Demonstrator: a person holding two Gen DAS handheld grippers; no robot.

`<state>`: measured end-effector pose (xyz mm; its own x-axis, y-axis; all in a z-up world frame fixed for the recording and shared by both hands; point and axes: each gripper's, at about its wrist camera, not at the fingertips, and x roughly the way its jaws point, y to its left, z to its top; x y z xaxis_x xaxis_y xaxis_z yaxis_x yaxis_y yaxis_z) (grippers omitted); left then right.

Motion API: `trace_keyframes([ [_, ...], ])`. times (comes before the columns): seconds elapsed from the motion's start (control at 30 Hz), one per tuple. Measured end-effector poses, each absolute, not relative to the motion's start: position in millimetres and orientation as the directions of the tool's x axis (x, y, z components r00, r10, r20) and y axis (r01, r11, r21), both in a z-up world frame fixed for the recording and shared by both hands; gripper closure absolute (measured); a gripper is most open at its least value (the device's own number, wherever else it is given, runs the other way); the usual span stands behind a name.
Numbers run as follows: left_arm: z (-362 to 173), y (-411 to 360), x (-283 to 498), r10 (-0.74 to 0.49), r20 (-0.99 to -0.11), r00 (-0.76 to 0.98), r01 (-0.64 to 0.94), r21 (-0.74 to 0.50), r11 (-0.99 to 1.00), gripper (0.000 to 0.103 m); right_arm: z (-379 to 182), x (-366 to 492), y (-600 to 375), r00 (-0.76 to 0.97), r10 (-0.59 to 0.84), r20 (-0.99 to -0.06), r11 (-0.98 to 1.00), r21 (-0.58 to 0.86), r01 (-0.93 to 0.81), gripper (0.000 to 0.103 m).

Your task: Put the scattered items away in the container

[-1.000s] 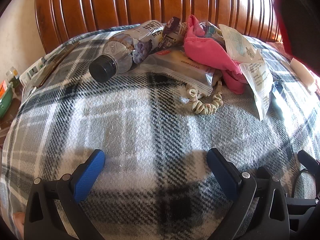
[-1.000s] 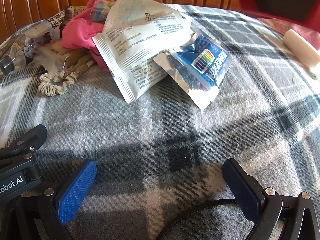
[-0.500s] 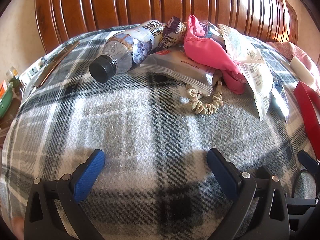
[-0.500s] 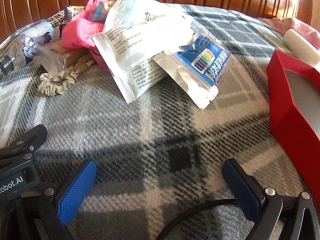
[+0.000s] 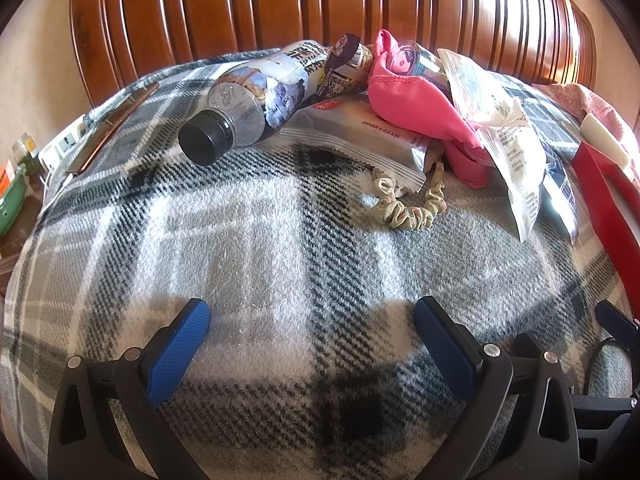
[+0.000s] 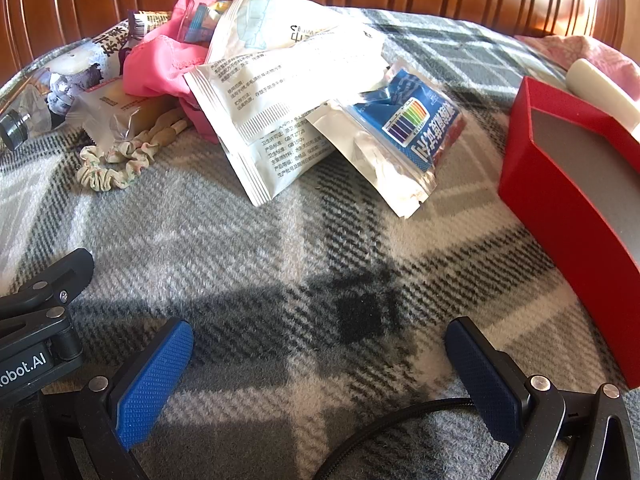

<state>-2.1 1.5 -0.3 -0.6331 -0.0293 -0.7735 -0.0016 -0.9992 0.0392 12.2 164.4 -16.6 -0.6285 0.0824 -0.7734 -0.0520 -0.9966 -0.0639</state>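
A pile of items lies on the plaid blanket: a plastic bottle [image 5: 256, 100] with a black cap, a clear snack packet [image 5: 360, 136], a pink cloth [image 5: 416, 112], a floral scrunchie [image 5: 408, 208], a white packet [image 6: 280, 96] and a blue foil packet [image 6: 404, 132]. A red box [image 6: 576, 200] with a grey inside rests on the blanket at the right, also in the left wrist view [image 5: 608, 208]. My left gripper [image 5: 312, 320] and right gripper [image 6: 320, 344] are both open and empty, low over the blanket, well short of the pile.
A wooden headboard [image 5: 320, 8] stands behind the pile. A white oblong object [image 6: 604, 88] and pink fabric [image 6: 592, 52] lie beyond the red box. A thin dark stick [image 5: 116, 124] lies at the blanket's left edge, with a bedside surface holding small items [image 5: 16, 184] beyond.
The red box has come down from above at the right and now sits on the blanket. Both grippers stayed open and nearly still.
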Motion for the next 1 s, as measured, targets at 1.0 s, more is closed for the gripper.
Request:
trace_keyframes([
  [1.0, 77.6, -3.7, 10.1, 0.098, -0.663, -0.742, -0.139, 0.009, -0.990, 0.000, 20.8, 0.3, 179.5, -0.692, -0.133, -0.709, -0.990, 0.127, 0.060, 0.000],
])
